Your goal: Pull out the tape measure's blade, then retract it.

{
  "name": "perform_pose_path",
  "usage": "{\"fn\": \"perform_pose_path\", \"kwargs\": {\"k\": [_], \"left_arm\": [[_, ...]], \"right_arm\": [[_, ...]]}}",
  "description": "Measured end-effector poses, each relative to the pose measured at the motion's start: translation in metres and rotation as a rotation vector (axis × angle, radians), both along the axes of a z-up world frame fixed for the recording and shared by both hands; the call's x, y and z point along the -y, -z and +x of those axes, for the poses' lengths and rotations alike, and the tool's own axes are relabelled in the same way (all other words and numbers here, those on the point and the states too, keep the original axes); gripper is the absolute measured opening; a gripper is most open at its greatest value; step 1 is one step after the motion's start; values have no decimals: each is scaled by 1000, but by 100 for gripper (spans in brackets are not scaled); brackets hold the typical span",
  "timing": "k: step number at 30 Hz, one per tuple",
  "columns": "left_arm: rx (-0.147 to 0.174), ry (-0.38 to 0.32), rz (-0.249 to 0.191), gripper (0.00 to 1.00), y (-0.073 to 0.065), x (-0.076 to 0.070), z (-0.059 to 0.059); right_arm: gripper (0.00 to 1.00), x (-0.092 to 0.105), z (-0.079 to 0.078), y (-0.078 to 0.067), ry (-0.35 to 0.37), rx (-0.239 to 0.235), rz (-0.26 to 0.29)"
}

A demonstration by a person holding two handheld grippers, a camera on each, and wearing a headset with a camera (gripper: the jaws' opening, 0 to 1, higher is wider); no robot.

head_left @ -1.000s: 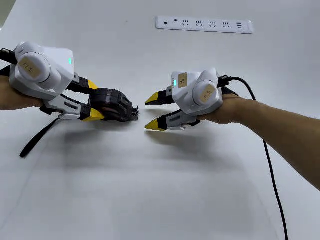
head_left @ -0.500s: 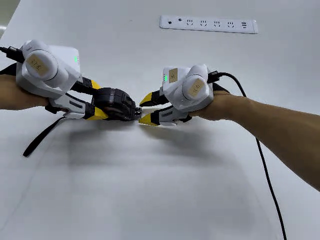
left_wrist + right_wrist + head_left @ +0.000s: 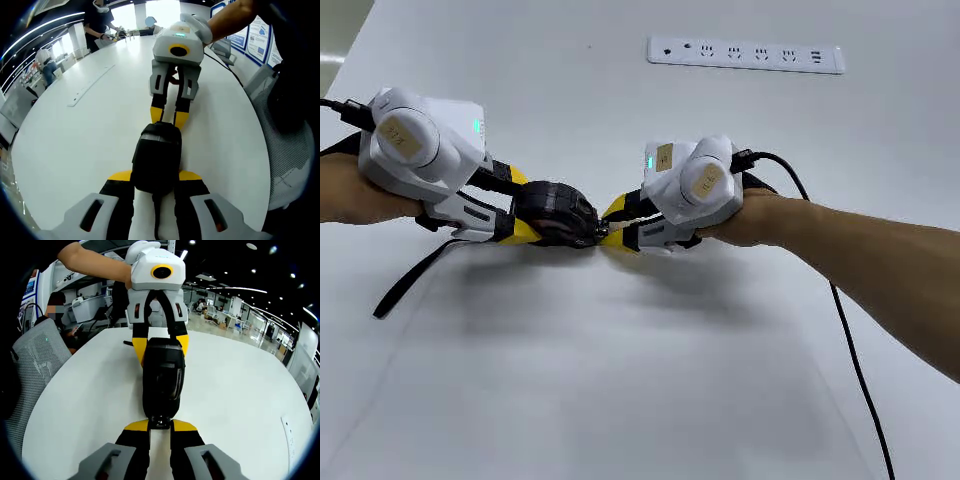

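Observation:
A black tape measure (image 3: 555,212) is held just above the white table (image 3: 620,380), with my left gripper (image 3: 520,205) shut on its case. In the left gripper view the case (image 3: 157,156) fills the gap between my yellow-tipped fingers (image 3: 120,176). My right gripper (image 3: 610,226) faces it from the right, tip to tip. In the right gripper view the jaws (image 3: 160,426) are closed narrowly on the small blade hook (image 3: 160,420) at the case's (image 3: 163,375) front. No length of blade shows pulled out.
A white power strip (image 3: 745,54) lies at the table's far edge. A black strap (image 3: 412,282) trails from the left gripper, and a black cable (image 3: 845,320) runs from the right one. A mesh chair (image 3: 35,365) and people stand beyond the table.
My right gripper has moved left to the tape measure, and its open jaws have narrowed onto the blade hook. The left gripper kept its hold on the case.

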State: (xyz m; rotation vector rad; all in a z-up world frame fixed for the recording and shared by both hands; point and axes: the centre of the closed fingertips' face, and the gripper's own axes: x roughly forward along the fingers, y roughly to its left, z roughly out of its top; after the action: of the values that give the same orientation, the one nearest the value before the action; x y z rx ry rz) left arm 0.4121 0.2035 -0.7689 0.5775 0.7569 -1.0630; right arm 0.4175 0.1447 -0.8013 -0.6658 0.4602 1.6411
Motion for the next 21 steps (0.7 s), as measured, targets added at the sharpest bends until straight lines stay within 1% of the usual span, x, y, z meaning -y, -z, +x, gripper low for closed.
{"fn": "perform_pose_path", "kwargs": {"k": [6, 8, 13, 21], "left_arm": [[-7, -3, -11, 25, 1, 0, -1], [-9, -2, -11, 25, 1, 0, -2], [-14, -3, -13, 25, 1, 0, -3], [-21, 1, -15, 25, 2, 0, -4]], "right_arm": [[10, 0, 2, 2, -7, 2, -3], [9, 1, 3, 2, -1, -6, -3], [9, 1, 3, 4, -7, -3, -2], [8, 1, 2, 3, -24, 24, -9]]}}
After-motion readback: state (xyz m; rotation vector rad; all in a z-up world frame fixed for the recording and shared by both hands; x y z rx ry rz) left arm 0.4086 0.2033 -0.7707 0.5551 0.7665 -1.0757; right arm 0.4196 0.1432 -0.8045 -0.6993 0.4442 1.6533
